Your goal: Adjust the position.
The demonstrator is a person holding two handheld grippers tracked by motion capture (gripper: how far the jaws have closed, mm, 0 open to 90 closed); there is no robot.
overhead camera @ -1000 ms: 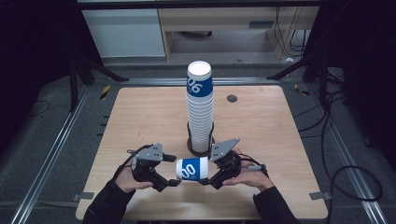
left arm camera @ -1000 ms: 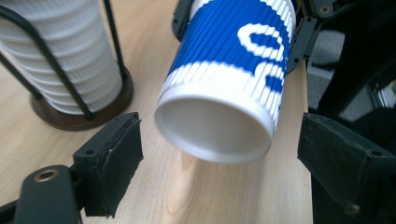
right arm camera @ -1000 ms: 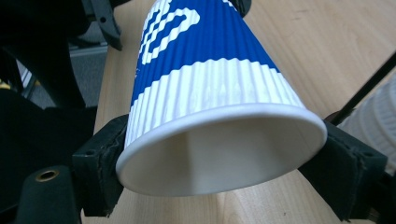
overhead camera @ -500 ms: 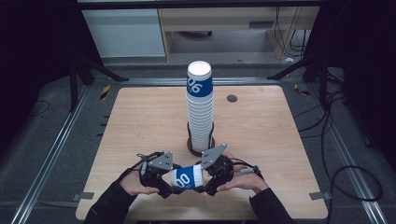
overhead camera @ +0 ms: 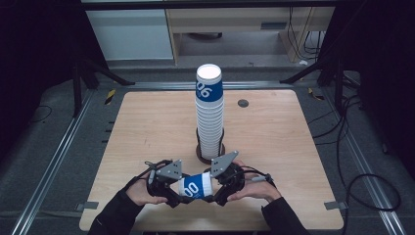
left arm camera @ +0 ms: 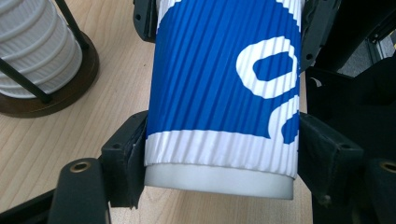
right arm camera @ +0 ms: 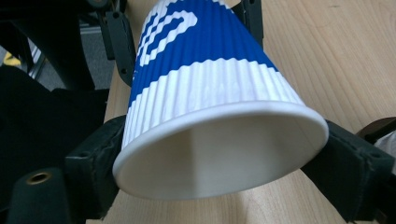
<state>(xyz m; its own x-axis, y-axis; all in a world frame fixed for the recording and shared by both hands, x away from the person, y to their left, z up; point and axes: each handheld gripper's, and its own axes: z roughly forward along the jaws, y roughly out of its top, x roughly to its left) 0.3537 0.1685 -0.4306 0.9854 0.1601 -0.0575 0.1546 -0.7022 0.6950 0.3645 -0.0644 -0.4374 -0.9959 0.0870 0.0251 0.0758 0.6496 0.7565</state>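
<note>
The cup (overhead camera: 195, 186) lies sideways just above the near tabletop (overhead camera: 147, 127), between both hand-held grippers. The left hand-held gripper (left arm camera: 219, 140) has just been closing and clamps its base. The right hand-held gripper (right arm camera: 219, 154) has been opening (contact at the rim seems slight). Free the right fully before lifting toward the stack (overhead camera: 210, 112).

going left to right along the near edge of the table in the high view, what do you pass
left hand-held gripper → blue and white paper cup lying on its side → right hand-held gripper
</note>
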